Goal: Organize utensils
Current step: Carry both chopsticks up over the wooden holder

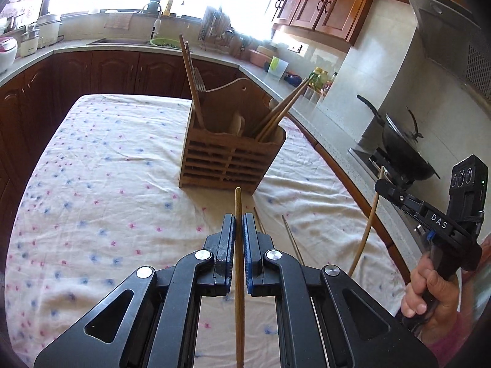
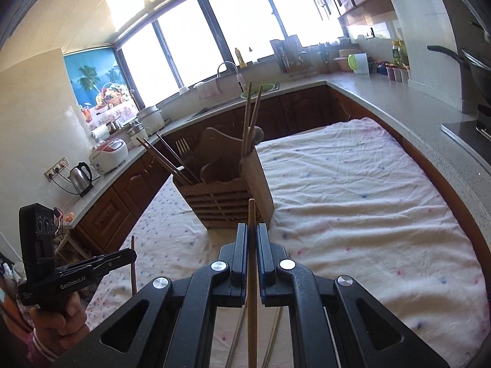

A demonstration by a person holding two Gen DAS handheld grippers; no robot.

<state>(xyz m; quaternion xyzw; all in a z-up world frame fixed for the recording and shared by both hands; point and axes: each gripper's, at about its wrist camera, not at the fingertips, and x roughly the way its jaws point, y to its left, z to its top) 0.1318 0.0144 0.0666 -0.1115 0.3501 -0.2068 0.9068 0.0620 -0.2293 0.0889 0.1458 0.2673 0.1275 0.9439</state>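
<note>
A slatted wooden utensil holder (image 1: pixel 231 156) stands on the cloth-covered table (image 1: pixel 107 184); it also shows in the right wrist view (image 2: pixel 225 193). It holds chopsticks, a fork and a spoon. My left gripper (image 1: pixel 238 224) is shut on a bamboo chopstick (image 1: pixel 238 202), just short of the holder. My right gripper (image 2: pixel 252 233) is shut on another chopstick (image 2: pixel 251 211), also near the holder; it appears at the right of the left wrist view (image 1: pixel 382 185). The left gripper appears at the left of the right wrist view (image 2: pixel 133 254). Loose chopsticks (image 1: pixel 291 236) lie on the cloth below.
Dark wood cabinets and a grey counter (image 2: pixel 383 92) wrap around the table. A wok (image 1: pixel 402 150) sits on the stove at right. A sink (image 1: pixel 119 41), rice cookers (image 2: pixel 109 153) and a kettle (image 2: pixel 80 178) line the counter.
</note>
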